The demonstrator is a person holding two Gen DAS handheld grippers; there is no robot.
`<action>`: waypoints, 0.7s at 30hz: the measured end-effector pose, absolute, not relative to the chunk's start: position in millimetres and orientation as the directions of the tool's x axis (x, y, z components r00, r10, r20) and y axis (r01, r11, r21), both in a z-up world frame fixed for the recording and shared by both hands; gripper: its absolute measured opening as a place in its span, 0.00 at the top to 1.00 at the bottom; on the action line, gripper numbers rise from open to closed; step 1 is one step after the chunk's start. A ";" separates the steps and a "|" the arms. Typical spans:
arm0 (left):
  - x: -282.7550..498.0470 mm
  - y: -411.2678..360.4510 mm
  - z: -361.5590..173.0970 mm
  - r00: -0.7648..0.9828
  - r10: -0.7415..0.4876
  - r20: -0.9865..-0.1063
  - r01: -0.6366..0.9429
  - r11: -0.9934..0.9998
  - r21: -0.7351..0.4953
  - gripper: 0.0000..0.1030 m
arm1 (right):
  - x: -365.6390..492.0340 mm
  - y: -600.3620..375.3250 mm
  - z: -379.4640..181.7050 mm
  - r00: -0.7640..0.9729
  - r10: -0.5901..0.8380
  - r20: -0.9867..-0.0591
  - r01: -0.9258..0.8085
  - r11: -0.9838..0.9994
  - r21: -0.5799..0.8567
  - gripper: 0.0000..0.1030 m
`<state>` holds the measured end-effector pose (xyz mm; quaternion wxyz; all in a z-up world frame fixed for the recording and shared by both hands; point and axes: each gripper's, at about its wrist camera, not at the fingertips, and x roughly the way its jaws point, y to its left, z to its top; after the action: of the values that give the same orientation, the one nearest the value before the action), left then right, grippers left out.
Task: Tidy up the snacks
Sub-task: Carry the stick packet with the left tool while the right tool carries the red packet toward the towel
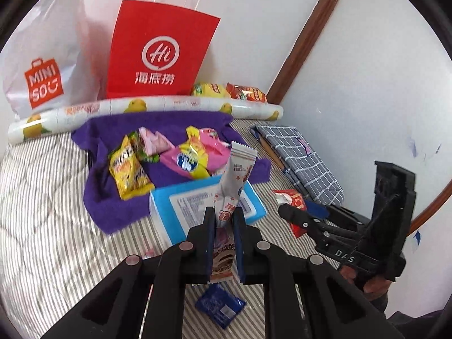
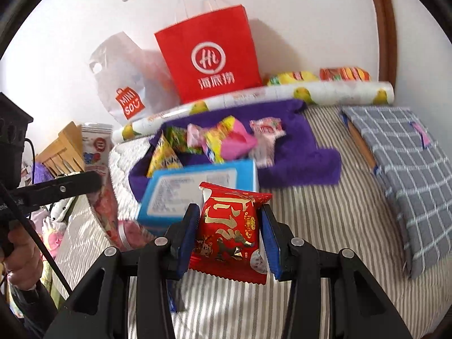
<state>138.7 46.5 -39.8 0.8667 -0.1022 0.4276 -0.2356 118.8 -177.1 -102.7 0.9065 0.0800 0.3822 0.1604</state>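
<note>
My left gripper [image 1: 224, 214] is shut on a long white snack wrapper [image 1: 238, 169] that stands upright above the striped bed. My right gripper [image 2: 228, 212] is shut on a red packet with gold lettering [image 2: 230, 226], lifted off the bed; the same gripper [image 1: 285, 212] and red packet [image 1: 293, 199] show at the right of the left wrist view. A blue box [image 1: 195, 206] [image 2: 197, 186] lies just beyond both. Behind it a purple towel [image 1: 158, 130] [image 2: 296, 152] carries several yellow and pink snack packets [image 1: 130, 169] [image 2: 223, 138]. A dark blue packet [image 1: 220, 308] lies below my left gripper.
A red paper bag [image 1: 158, 53] [image 2: 212, 56] and a white plastic bag [image 1: 45, 65] stand against the wall behind a fruit-print roll [image 1: 147, 107] [image 2: 325, 93]. A grey checked cushion [image 1: 302, 155] [image 2: 401, 163] lies at the right. A hand [image 2: 19, 254] holds the left tool.
</note>
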 end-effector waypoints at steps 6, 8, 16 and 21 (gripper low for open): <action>164.5 41.6 -20.8 0.539 -0.483 -0.690 0.341 0.874 -0.347 0.88 | 140.2 -168.9 -80.9 0.689 0.342 -0.639 -0.242 0.940 0.241 0.58; 174.2 39.0 -15.0 0.539 -0.485 -0.689 0.352 0.872 -0.340 0.88 | 149.8 -170.1 -75.4 0.701 0.332 -0.631 -0.222 0.943 0.248 0.58; 212.9 32.6 -2.2 0.545 -0.480 -0.688 0.362 0.874 -0.323 0.88 | 190.9 -174.2 -62.0 0.729 0.324 -0.603 -0.210 0.944 0.254 0.58; 238.4 34.1 -3.6 0.549 -0.472 -0.690 0.343 0.880 -0.329 0.88 | 222.7 -176.9 -71.7 0.712 0.330 -0.620 -0.193 0.941 0.278 0.58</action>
<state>238.4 34.1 -3.6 0.8766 -0.0777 0.4141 -0.2325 222.7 -176.9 -71.7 0.9200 0.0969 0.3521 0.1422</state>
